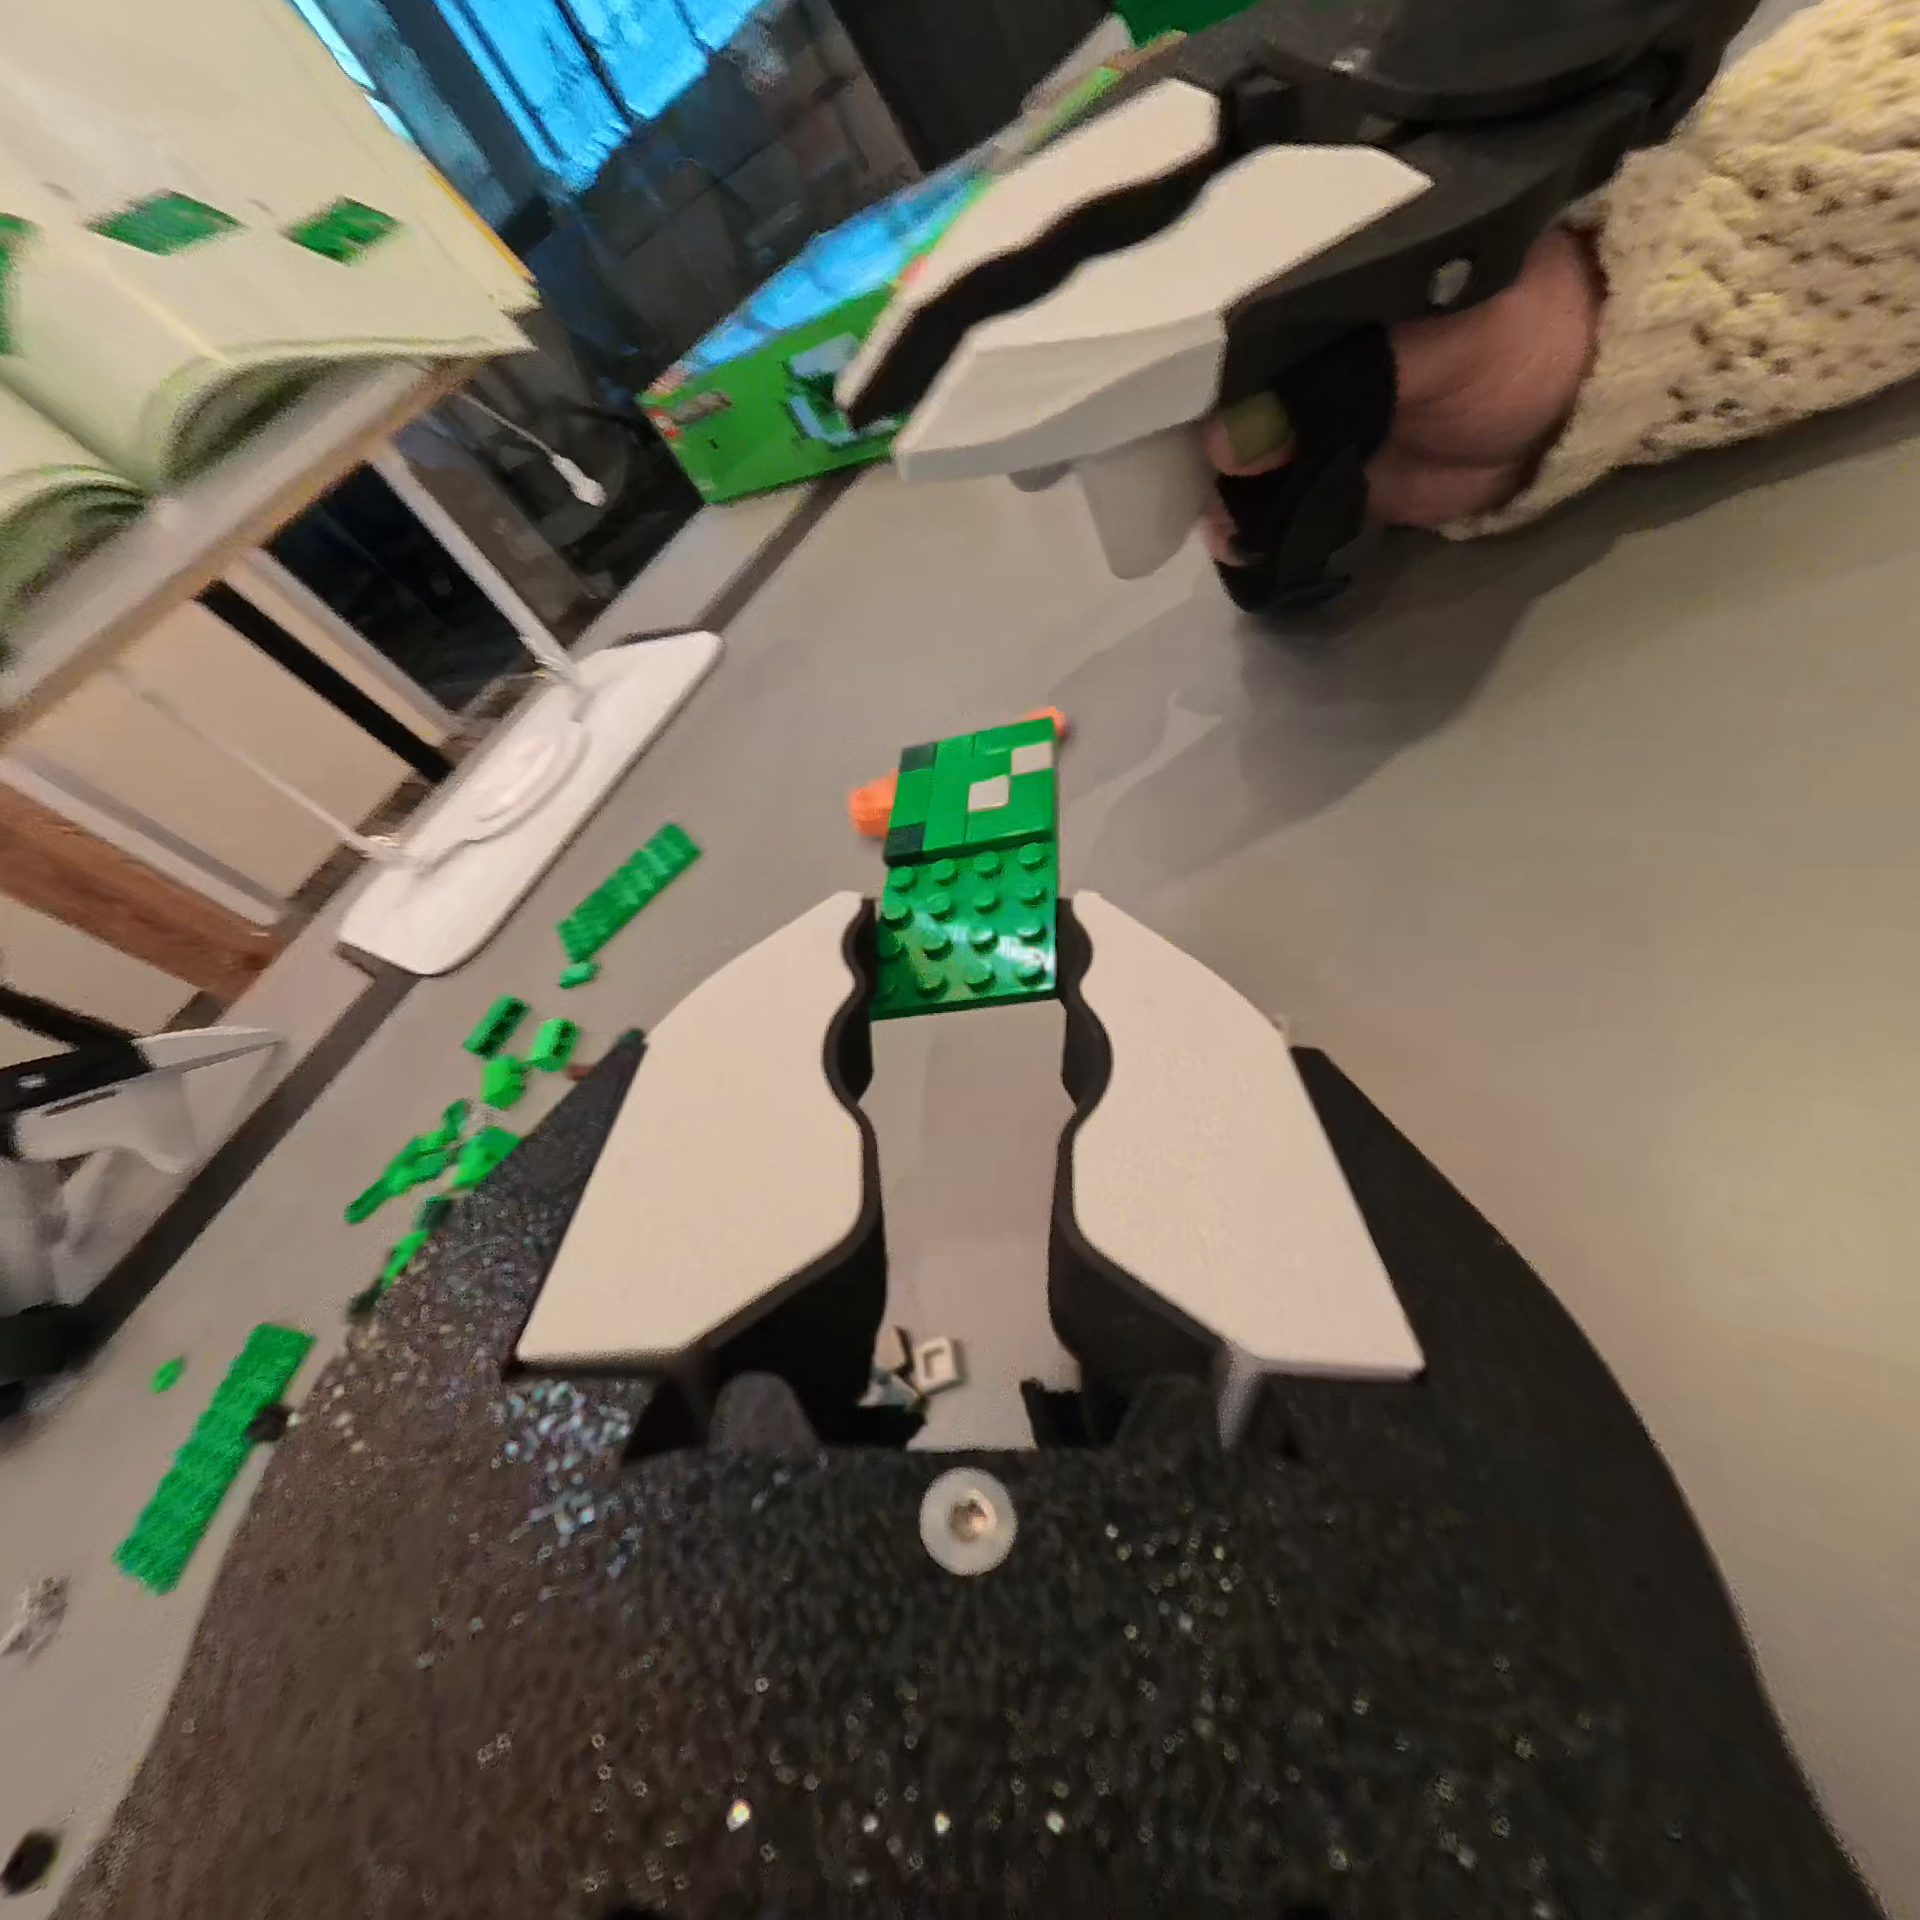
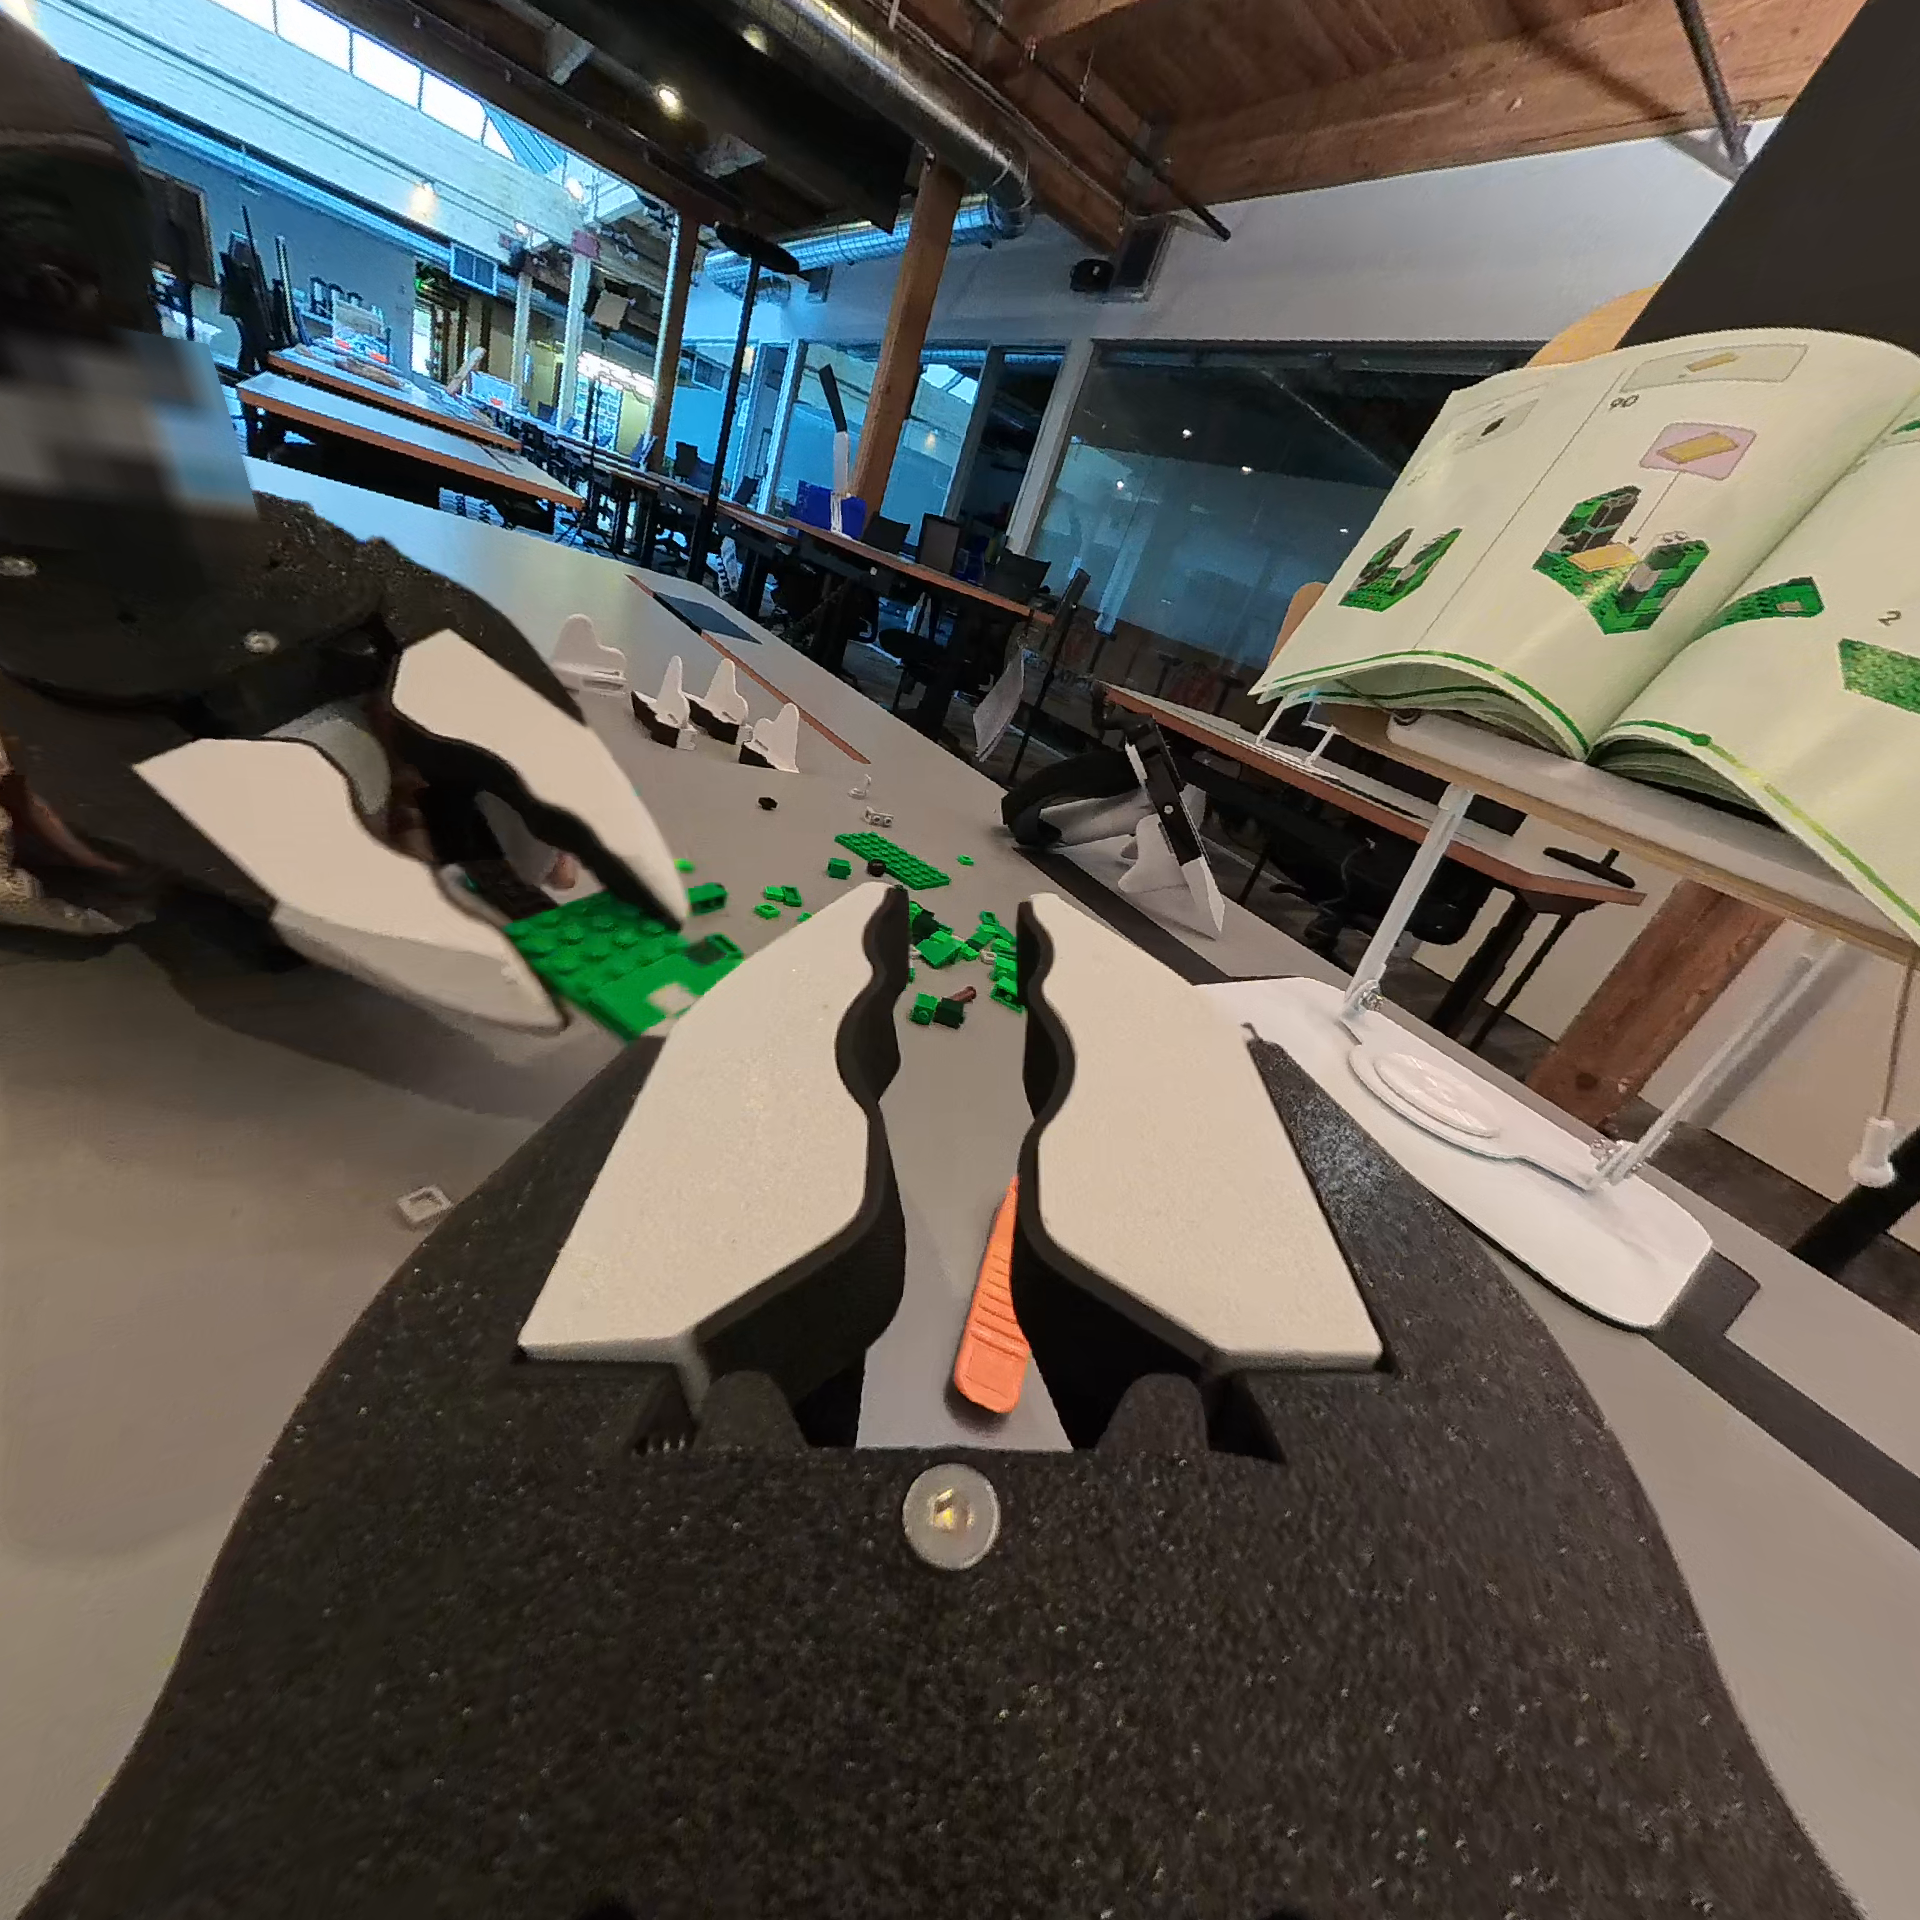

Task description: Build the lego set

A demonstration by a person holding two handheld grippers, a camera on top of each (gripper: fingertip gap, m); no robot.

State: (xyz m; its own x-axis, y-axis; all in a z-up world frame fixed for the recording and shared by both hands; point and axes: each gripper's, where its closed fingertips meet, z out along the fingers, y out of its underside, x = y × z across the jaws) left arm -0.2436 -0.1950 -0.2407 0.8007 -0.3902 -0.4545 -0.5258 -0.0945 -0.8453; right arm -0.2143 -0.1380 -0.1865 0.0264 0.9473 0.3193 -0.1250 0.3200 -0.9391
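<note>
The left gripper (image 1: 966,940) has its jaws clamped on the near end of a green studded Lego plate (image 1: 971,914), one finger pressing each long side. The plate lies flat on the grey table (image 1: 1455,935). Its far half is covered with smooth green tiles (image 1: 977,795), a couple of them pale grey, and an orange brick separator (image 1: 871,805) pokes out from behind that end.

The right gripper (image 2: 961,914) is held above the table, off to one side of the plate. Its jaws stand a little apart with nothing between the tips. In its own view the orange separator (image 2: 992,1309) shows through the gap between the fingers, lying on the table beneath. A hand (image 1: 1455,405) in a cream knitted sleeve (image 1: 1745,260) grips its handle.

Loose green Lego pieces (image 2: 940,951) are scattered across the table beyond the plate, with a longer green plate (image 2: 894,860) farther back. An open instruction booklet (image 2: 1621,582) sits on a white stand (image 2: 1507,1164) near the table's edge, and a green Lego box (image 1: 774,400) rests at the far end.
</note>
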